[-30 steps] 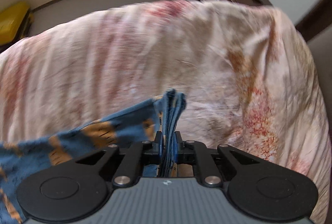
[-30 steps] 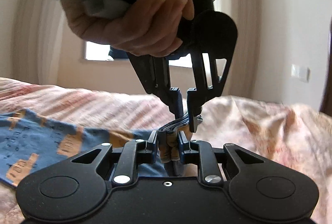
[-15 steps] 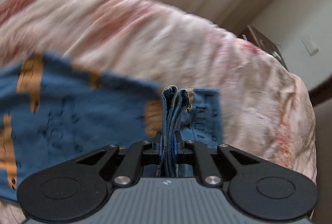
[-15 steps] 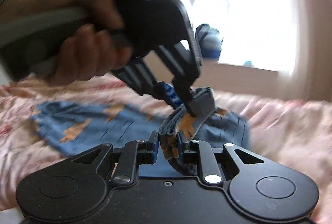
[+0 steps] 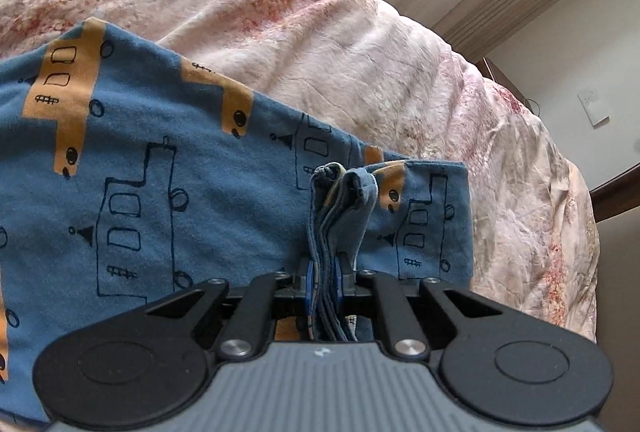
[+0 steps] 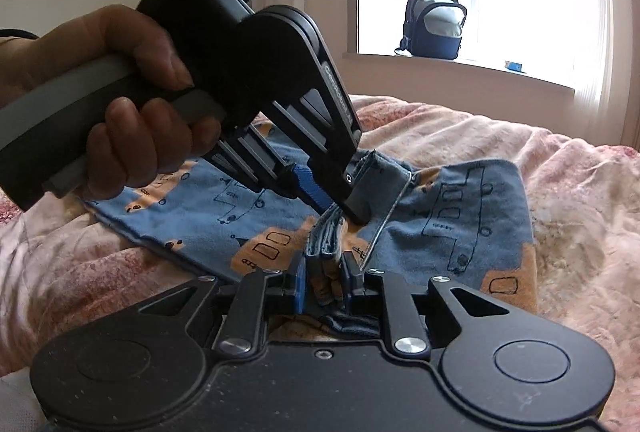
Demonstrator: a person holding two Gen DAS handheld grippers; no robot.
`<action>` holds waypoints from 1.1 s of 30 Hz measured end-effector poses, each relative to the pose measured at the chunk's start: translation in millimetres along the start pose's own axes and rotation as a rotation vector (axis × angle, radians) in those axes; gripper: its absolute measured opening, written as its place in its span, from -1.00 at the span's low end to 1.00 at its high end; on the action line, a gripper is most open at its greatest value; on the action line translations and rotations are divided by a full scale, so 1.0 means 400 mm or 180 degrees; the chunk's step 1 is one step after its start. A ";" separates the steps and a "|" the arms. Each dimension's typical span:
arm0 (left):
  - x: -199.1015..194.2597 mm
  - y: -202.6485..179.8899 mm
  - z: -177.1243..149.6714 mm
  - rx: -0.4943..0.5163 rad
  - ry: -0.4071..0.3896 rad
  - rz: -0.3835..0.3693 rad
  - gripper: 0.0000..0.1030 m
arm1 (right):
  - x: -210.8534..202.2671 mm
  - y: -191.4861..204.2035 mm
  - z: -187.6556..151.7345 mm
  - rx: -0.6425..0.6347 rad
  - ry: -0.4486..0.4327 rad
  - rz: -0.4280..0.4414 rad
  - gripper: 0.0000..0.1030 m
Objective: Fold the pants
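Two claws grip the blue pants (image 5: 168, 199) at once: the left claw (image 5: 323, 282) is clamped on a bunched, layered edge of the cloth, and the right claw (image 6: 323, 286) is clamped on a thick fold of the same cloth just beside it. Most of the pants lie spread flat on the pink flowered bed (image 5: 280, 11), with the gathered edge lifted above them. Seen from the right wrist, a hand (image 6: 132, 111) holds the left claw tilted down onto the fabric, and a backpack (image 6: 434, 23) sits on the windowsill.
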State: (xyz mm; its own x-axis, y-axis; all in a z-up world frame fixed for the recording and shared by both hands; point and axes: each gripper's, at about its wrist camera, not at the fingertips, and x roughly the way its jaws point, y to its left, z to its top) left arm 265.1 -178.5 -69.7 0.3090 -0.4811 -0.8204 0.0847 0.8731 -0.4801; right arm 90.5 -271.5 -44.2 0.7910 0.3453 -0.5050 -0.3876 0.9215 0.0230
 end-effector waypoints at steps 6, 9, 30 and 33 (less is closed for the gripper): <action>-0.006 -0.016 -0.007 0.0066 -0.0043 0.0096 -0.78 | -0.002 -0.005 0.001 0.0034 -0.0006 0.0007 -0.62; -0.003 -0.030 -0.013 0.0176 -0.0080 0.0171 -0.78 | -0.002 -0.009 0.003 0.0076 -0.0003 0.0008 -0.62; 0.007 -0.048 -0.016 0.0302 -0.0116 0.0311 -0.77 | 0.002 -0.027 0.009 0.0217 0.0021 0.0043 -0.62; 0.007 -0.047 -0.017 0.0329 -0.0123 0.0311 -0.77 | 0.003 -0.026 0.009 0.0219 0.0023 0.0045 -0.62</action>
State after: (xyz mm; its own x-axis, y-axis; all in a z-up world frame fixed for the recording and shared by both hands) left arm 258.1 -196.7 -65.0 0.3568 -0.3916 -0.8481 0.1488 0.9201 -0.3623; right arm 97.0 -279.9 -42.1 0.7822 0.3573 -0.5103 -0.3651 0.9267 0.0892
